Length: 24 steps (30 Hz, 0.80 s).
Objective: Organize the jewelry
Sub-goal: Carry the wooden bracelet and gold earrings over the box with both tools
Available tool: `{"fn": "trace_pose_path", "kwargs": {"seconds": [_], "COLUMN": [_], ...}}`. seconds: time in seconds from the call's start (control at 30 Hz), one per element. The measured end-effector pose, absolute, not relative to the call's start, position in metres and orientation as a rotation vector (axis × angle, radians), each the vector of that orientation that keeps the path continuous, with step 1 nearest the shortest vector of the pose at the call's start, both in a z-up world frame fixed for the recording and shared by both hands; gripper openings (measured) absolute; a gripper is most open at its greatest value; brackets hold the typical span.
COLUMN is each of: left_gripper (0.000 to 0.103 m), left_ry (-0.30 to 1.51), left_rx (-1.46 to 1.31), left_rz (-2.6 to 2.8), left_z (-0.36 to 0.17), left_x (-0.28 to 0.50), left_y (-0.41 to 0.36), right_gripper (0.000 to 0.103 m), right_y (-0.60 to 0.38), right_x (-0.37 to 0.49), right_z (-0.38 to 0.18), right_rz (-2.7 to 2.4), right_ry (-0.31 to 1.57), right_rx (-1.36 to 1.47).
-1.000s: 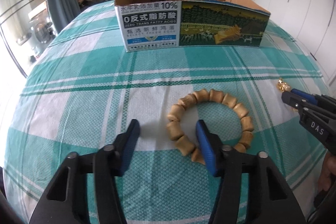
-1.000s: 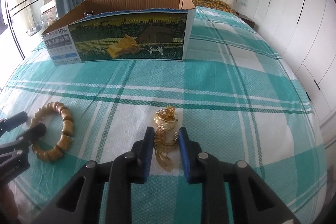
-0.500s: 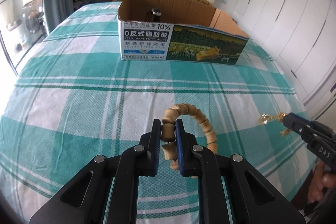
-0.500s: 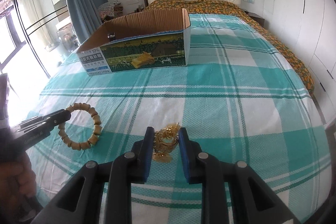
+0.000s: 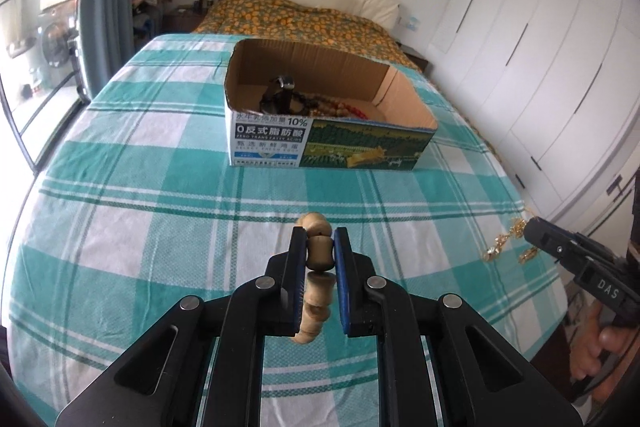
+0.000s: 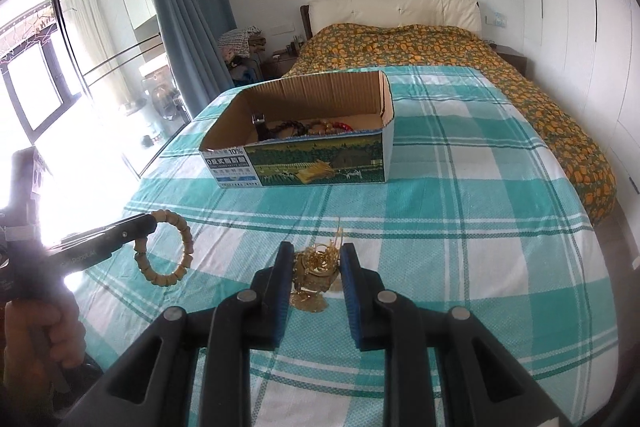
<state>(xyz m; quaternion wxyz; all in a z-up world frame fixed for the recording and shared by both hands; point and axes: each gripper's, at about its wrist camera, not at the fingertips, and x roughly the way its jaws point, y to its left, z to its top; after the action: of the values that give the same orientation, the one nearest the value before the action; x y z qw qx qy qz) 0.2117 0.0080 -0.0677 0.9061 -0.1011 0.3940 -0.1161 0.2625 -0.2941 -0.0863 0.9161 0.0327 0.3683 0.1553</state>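
We hold the left gripper (image 5: 316, 251) clamped on one bead of the tan wooden barrel-bead bracelet (image 5: 316, 281), and the rest of the loop hangs down between the fingers, clear of the teal-and-white checked bedspread (image 5: 160, 227). The right gripper (image 6: 316, 265) is closed on the tangled gold chain jewellery (image 6: 316, 263), also lifted off the cloth.

The open-topped cardboard carton with printed green sides (image 5: 328, 143) sits straight ahead in the upper centre of both views, its long side lying across the frame and its opening facing up. We judge both loads must travel forward and over its near wall; the left gripper looks roughly as near as the right.

Inside the carton we make out dark and reddish beads, but the near wall cuts off the floor. The gold piece is too tangled to tell its form.
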Motion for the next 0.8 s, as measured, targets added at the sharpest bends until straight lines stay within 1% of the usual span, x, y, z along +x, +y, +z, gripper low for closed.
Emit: {"fn": "trace_pose_path", "kwargs": {"seconds": [0.27,0.4,0.63,0.8], "left_gripper": [0.012,0.012,0.012,0.012], "left_ry": [0.771,0.757,0.716,0.735], "left_rx": [-0.167,-0.157,-0.118,-0.125], "left_rz": [-0.277,-0.304,-0.313,-0.323], "left_z": [-0.035,-0.015,0.02,0.019], "left_x": [0.228,0.248,0.304,0.354], "left_y": [0.013,0.016,0.009,-0.003], "right_gripper": [0.024,0.024,0.024,0.024], "right_y": [-0.288,-0.285,-0.276,-0.267], "right_x": [0.283,0.304,0.369,0.43], "right_z": [-0.056,-0.036,-0.007,-0.004], "right_rz": [0.369,0.397,0.413,0.407], "right_ry": [0.725,0.712,0.704,0.722], "right_rx": [0.046,0.048,0.053,0.035]}}
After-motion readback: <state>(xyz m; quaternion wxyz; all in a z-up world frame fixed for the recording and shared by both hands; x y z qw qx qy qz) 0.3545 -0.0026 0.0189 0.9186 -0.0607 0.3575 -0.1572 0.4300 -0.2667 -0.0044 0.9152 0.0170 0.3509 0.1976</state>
